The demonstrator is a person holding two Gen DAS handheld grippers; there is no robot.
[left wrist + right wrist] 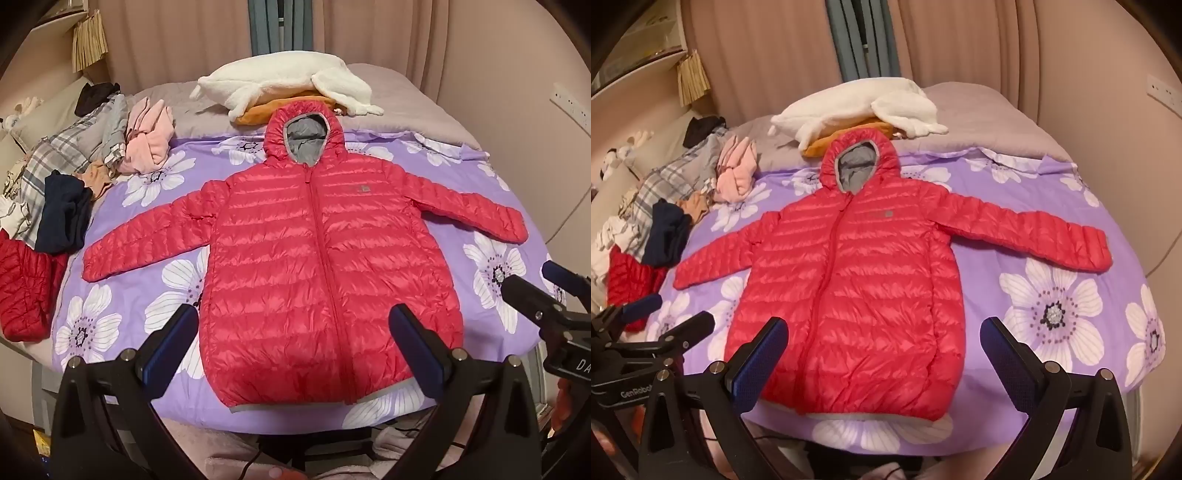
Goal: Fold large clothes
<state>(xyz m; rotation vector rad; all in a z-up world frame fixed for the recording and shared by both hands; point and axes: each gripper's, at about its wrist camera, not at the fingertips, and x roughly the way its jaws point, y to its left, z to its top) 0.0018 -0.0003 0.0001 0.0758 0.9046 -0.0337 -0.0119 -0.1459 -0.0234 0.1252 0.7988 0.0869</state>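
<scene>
With the jaws of the left gripper (293,332) and of the right gripper (884,343) stood wide and empty, the glossy red quilted hooded jacket (314,236) lies spread flat beyond them, so slippery padded fabric could be pinched thinly and dropped mid-fold.

A white fleece blanket (280,79) tops an orange cushion (266,110) beyond the purple flowered sheet (491,236).
</scene>
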